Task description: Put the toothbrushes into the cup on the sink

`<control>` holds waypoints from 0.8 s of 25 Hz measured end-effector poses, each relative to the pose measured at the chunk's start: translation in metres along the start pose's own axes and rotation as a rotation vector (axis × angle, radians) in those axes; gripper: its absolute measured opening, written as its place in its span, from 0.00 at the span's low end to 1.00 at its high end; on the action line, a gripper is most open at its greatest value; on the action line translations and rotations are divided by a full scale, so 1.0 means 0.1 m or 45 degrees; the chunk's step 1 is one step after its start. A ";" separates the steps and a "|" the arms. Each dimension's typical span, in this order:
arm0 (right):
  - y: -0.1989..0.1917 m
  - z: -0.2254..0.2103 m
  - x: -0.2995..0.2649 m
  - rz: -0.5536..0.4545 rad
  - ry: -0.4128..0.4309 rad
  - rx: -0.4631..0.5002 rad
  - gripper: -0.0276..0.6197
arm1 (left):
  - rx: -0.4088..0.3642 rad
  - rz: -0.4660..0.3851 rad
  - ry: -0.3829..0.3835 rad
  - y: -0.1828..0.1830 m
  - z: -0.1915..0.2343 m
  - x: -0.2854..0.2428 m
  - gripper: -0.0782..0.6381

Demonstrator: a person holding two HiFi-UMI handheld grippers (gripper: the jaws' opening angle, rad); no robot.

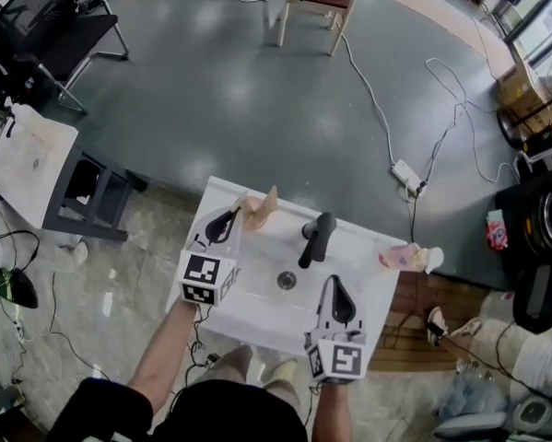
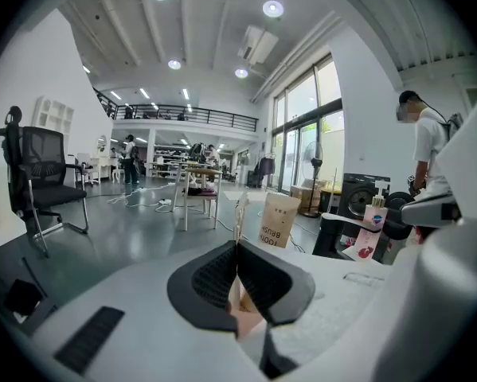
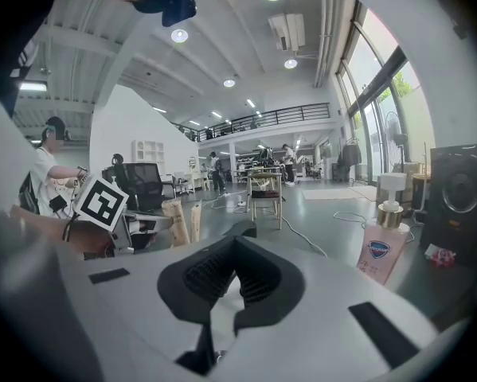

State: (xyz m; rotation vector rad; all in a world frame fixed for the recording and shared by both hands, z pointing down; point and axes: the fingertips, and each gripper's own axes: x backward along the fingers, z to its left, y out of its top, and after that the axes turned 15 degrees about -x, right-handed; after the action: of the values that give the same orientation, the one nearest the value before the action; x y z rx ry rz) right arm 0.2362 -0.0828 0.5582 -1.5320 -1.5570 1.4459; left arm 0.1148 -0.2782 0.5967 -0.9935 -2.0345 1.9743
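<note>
Nearest the person, the right gripper [image 1: 336, 302] idles over the sink [image 1: 255, 304], jaws pressed together on nothing. The left gripper [image 2: 238, 286] pinches a tan toothbrush [image 2: 243, 315] upright, apparently for lowering into the tan cup [image 2: 279, 220] just beyond.

Left claw [image 1: 231, 216], right claw [image 1: 335, 289]; both shut

Jaws of the left gripper [image 2: 237, 247] hide most of an unidentifiable beige thing [image 2: 243, 313]
</note>
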 end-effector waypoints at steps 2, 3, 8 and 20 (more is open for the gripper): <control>0.00 0.02 0.01 -0.005 0.001 0.000 0.04 | -0.006 0.002 0.016 0.00 0.02 0.02 0.11; 0.01 0.03 0.02 -0.009 0.003 0.001 0.04 | -0.010 -0.003 0.024 0.01 0.03 0.04 0.11; 0.06 0.11 0.06 -0.021 0.014 0.012 0.04 | -0.018 -0.053 0.022 0.17 0.07 0.13 0.22; 0.34 0.29 0.22 -0.092 0.039 0.062 0.04 | -0.065 -0.154 0.026 0.62 0.09 0.46 0.32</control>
State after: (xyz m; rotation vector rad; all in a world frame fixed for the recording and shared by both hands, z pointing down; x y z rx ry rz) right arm 0.2184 -0.0784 0.5117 -1.4483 -1.5322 1.4032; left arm 0.0969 -0.2656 0.5220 -0.8740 -2.0906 1.8534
